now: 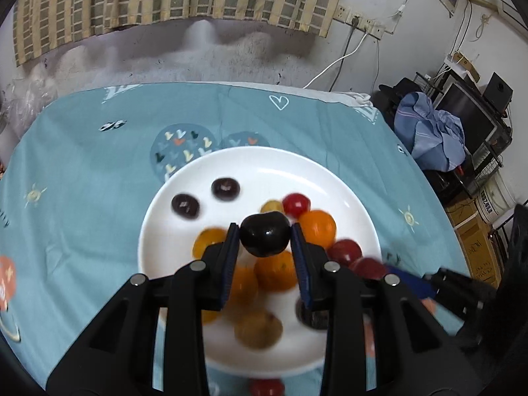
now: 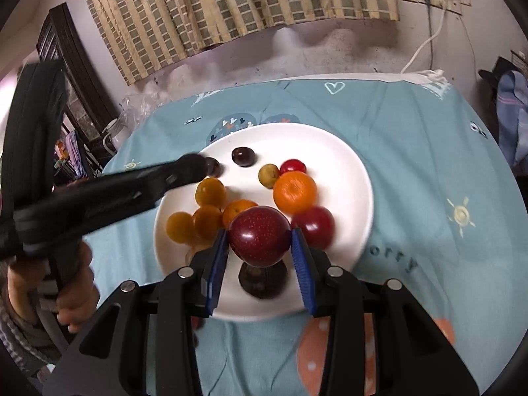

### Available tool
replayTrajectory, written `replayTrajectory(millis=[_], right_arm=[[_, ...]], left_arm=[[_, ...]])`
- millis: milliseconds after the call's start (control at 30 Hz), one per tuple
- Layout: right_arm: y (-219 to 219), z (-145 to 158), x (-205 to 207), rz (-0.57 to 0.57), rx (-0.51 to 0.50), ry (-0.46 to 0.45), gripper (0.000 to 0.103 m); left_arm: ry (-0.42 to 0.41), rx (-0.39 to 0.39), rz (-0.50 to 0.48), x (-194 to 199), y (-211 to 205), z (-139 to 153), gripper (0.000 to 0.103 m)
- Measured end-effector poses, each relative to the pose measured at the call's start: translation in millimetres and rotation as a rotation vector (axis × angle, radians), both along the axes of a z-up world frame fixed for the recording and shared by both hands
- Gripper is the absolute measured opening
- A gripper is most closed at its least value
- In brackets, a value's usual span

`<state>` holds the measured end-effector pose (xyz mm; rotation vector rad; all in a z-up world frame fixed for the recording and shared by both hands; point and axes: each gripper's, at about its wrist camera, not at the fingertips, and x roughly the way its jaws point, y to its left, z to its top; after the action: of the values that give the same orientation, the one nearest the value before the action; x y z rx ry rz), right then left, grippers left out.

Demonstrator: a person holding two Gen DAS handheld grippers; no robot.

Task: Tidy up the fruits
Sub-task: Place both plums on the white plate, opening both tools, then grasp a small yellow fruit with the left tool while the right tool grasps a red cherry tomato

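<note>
A white plate (image 1: pixel 343 178) on a blue tablecloth holds several fruits: dark plums (image 1: pixel 185 206), oranges (image 1: pixel 317 227), yellow and red fruits. My left gripper (image 1: pixel 265 238) is shut on a dark plum (image 1: pixel 265 238) and holds it above the plate's middle. My right gripper (image 2: pixel 259 241) is shut on a red apple (image 2: pixel 259 239) above the plate's (image 2: pixel 343 165) near side, over a dark plum (image 2: pixel 263 280). The left gripper's body (image 2: pixel 132 188) reaches in from the left in the right wrist view.
The blue tablecloth (image 1: pixel 99 165) covers the table up to a stained wall with a checked curtain. A chair with blue cloth (image 1: pixel 429 132) and shelves stand at the right. A red fruit (image 1: pixel 266 386) lies off the plate's near rim.
</note>
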<state>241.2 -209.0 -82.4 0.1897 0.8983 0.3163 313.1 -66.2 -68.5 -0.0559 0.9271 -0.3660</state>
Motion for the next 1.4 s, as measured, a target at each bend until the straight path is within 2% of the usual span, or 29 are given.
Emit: replayTrajectory(millis=[33,67,100,133,300,500,633,767,1233,1400], right_arm=[[0.5,-1.7,1.9,0.003,-0.007,0.009,0.041],[2.8,-4.2,6.8,0.002,-0.014,0.021,0.051],[2.8,-3.5,7.5,-0.007,-0.021,0.016,0.059],[1.3,-0.9,3.2,-0.018,-0.023,-0.009,0.062],[-9.0,9.5,-16.2,-0.027,0.007,-0.038,0.062],[-20.5,7.9,-69.1,-0.072,0.049,-0.013,0.062],[-27.8,-0.8,-100.1,-0.084,0.055,0.032,0.062],[-34.9,-3.8,-118.6,-0.095,0.040,0.060,0.062],[-44.6,-8.4,-129.2,-0.119,0.047,0.084,0.062],[-44.4,-8.4,-128.3,-0.120,0.046,0.083,0.062]], left_arm=[[0.010,0.008,0.003,5.8,-2.4,-3.5,0.034],[0.015,0.011,0.007,8.9,-2.7,-6.2,0.045],[0.010,0.019,0.018,9.4,-1.7,-7.6,0.051],[0.001,0.022,0.024,7.8,0.4,-7.7,0.051],[0.020,0.012,0.052,-13.1,24.3,-10.3,0.051],[0.078,0.043,0.078,-84.0,50.2,-24.7,0.051],[0.119,0.055,0.051,-129.4,47.6,-38.6,0.051],[0.130,0.073,0.001,-156.1,29.9,-48.3,0.051],[0.200,0.070,-0.001,-146.9,14.2,-73.4,0.049],[0.199,0.076,-0.001,-142.8,12.6,-76.5,0.035]])
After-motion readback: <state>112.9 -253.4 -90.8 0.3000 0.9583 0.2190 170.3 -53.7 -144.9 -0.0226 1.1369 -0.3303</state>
